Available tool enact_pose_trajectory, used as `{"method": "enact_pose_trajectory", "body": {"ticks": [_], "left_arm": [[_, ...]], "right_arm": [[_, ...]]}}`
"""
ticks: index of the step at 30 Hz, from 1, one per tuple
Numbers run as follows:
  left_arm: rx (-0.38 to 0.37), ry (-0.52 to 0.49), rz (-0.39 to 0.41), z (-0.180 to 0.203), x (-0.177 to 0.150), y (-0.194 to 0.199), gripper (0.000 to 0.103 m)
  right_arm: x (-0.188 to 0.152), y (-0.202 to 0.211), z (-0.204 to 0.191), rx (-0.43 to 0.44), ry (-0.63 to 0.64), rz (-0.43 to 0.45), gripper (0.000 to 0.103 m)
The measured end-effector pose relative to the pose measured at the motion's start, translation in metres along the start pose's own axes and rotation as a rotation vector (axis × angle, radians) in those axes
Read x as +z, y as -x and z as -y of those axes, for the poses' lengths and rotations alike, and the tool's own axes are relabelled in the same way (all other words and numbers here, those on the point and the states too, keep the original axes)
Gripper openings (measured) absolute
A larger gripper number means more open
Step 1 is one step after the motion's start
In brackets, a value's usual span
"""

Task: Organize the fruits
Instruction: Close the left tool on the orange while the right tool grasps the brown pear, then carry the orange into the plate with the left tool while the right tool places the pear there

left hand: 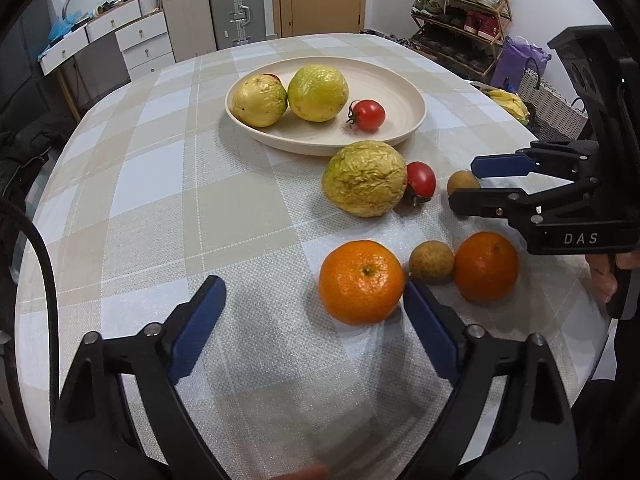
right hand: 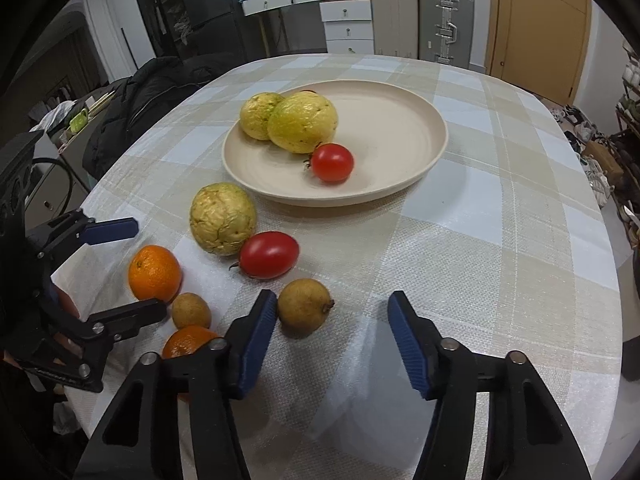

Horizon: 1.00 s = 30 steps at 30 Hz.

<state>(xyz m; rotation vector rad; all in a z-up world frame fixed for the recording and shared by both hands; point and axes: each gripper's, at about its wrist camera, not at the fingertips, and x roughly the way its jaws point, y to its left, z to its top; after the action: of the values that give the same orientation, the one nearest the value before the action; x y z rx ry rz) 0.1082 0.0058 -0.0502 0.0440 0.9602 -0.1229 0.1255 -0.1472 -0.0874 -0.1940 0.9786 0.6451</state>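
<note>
A cream plate (left hand: 404, 92) (right hand: 400, 120) holds two yellow fruits (left hand: 318, 92) (right hand: 302, 120) and a small tomato (left hand: 368, 115) (right hand: 333, 162). On the cloth in front lie a wrinkled yellow fruit (left hand: 364, 178) (right hand: 222, 218), a tomato (left hand: 421, 181) (right hand: 270, 254), two oranges (left hand: 361, 282) (right hand: 154, 273), and two small brown fruits (left hand: 431, 262) (right hand: 304, 306). My left gripper (left hand: 314, 294) (right hand: 146, 264) is open and empty, the near orange by its right finger. My right gripper (right hand: 332, 306) (left hand: 466, 184) is open and empty, a brown fruit by its left finger.
The table wears a beige and white checked cloth (left hand: 180, 200) (right hand: 480, 240). Suitcases (left hand: 236, 8) and white drawers (left hand: 140, 36) stand behind it. A shoe rack (left hand: 460, 12) and a basket (left hand: 552, 108) are at the right. A dark jacket (right hand: 132, 112) lies at the table's left.
</note>
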Motion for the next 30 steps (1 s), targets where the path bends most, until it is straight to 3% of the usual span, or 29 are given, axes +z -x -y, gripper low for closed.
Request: {"method": "enact_pose_trajectory", "body": {"ticks": [9, 12, 14, 19, 30], "left_arm": [[-0.050, -0.014, -0.008, 0.002, -0.003, -0.002, 0.071], [-0.088, -0.004, 0.002, 0.001, -0.003, 0.001, 0.058], [-0.143, -0.009, 0.006, 0.002, -0.003, 0.003, 0.037], [-0.132, -0.046, 0.016, 0.010, -0.004, 0.004, 0.037], [-0.128, -0.001, 0.063, 0.001, -0.001, 0.010, 0.037]], "right_arm": [[-0.001, -0.001, -0.009, 0.019, 0.048, 0.003, 0.034], [-0.002, 0.001, -0.012, 0.021, 0.057, 0.005, 0.030], [-0.003, 0.001, -0.013, 0.026, 0.066, 0.007, 0.029], [-0.003, 0.001, -0.014, 0.025, 0.074, 0.012, 0.028], [0.001, 0.012, -0.008, 0.018, 0.048, 0.054, 0.028]]}}
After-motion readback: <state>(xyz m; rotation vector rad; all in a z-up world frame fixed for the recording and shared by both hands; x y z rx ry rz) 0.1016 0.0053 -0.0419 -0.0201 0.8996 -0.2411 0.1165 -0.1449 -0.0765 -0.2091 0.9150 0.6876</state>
